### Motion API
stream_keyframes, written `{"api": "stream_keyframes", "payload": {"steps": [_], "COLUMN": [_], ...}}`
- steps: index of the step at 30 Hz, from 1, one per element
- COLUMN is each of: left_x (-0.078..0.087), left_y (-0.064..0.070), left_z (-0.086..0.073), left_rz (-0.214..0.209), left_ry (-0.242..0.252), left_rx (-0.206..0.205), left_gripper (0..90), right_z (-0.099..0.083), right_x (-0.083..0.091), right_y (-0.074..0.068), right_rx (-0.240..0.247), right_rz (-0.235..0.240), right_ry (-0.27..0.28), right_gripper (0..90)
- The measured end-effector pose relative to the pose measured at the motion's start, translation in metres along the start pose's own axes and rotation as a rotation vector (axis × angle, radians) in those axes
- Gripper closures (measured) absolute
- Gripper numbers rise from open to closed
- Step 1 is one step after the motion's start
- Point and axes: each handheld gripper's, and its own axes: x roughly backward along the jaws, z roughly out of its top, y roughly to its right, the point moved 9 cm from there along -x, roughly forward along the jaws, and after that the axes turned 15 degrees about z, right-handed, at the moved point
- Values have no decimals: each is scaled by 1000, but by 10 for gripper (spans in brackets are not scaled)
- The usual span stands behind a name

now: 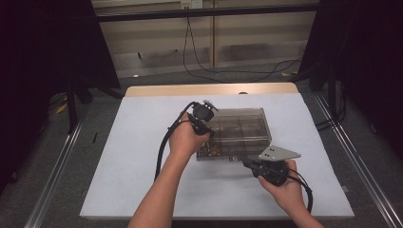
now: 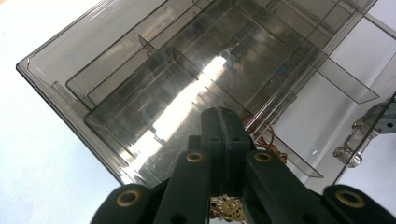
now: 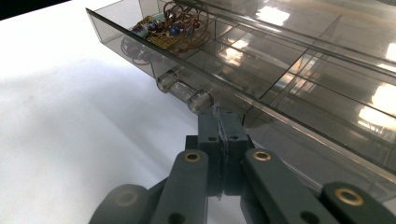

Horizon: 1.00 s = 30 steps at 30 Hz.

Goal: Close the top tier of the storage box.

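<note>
The high view looks forward and down from above the person's side, taking in the whole white table (image 1: 142, 156) and the floor beyond. The left gripper view sits close above the clear box (image 2: 154, 84), looking steeply down through its lid. The right gripper view looks low and near along the box's (image 3: 280, 84) front edge. All three views share this box (image 1: 240, 130)

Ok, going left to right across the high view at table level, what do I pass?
Left hand with the left gripper → smoky clear compartment box → right gripper at the box's front edge, then the right hand behind it, all on the white table cover.
</note>
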Motion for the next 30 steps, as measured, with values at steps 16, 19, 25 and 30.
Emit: {"api": "stream_keyframes", "payload": {"steps": [16,19,25,30], "left_x": [0,0,0,0], "left_y": [0,0,0,0], "left_z": [-1,-1,-1,-1], "left_rz": [-4,-2,-3,-2], "left_ry": [6,0,1,-1], "left_rx": [21,20,23,24], "left_gripper": [900,900,900,900], "right_z": [4,4,5,6], "right_x": [-6,-6,-6,-7], "right_y": [3,3,5,6], "right_rx": [-15,-13,-15,-14], "right_rz": [-9,-11,-13,-13], "right_ry": [5,5,7,9], "right_gripper": [899,899,900,900]}}
